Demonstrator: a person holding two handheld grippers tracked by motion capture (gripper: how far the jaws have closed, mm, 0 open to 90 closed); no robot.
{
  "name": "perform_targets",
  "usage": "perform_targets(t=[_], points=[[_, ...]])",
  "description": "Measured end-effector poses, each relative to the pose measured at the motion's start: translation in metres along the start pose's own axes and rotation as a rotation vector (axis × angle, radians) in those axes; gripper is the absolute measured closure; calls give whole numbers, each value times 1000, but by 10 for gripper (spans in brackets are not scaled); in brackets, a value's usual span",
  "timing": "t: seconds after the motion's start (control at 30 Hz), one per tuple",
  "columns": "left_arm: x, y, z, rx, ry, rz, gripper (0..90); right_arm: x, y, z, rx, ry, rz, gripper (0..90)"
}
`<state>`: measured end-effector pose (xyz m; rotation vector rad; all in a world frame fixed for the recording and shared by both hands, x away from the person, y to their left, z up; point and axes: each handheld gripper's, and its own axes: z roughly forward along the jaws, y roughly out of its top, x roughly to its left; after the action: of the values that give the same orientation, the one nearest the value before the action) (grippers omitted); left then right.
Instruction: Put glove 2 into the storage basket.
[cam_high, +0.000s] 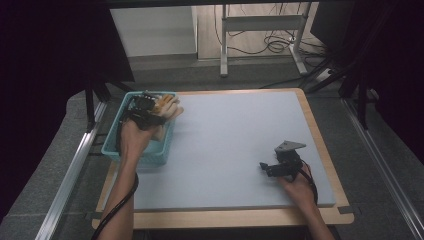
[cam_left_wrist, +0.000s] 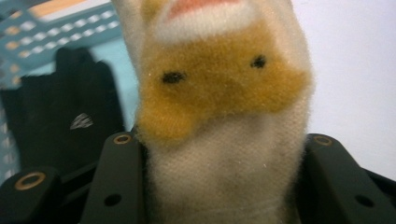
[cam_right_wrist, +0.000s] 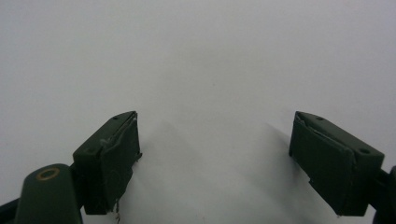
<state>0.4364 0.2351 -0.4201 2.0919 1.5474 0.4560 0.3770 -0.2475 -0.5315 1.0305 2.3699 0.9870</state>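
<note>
L gripper (cam_high: 150, 107) fingers clamp plush toy (cam_left_wrist: 224, 107), maybe above basket (cam_high: 112, 145); R gripper (cam_right_wrist: 215, 163) fingers spread.

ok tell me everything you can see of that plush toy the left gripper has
The plush toy is soft fuzzy fabric, cream-white with a tan-orange patch bearing two small black stitched eyes and a pinkish area above. The left gripper is shut on its pale lower body, a black jaw pressing each side. It is held over the right rim of the teal basket, partly over the grey mat.
</note>
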Motion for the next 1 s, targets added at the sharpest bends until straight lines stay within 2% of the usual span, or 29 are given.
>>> perform_targets(t=[0.2, 0.4, 1.0], points=[[24, -9, 6, 18, 28, -54, 520, 0, 0, 0, 1, 0, 0, 159], [34, -13, 17, 40, 34, -72, 518, 0, 0, 0, 0, 0, 0, 159], [27, -5, 68, 145, 29, -63, 508, 0, 0, 0, -1, 1, 1, 159]])
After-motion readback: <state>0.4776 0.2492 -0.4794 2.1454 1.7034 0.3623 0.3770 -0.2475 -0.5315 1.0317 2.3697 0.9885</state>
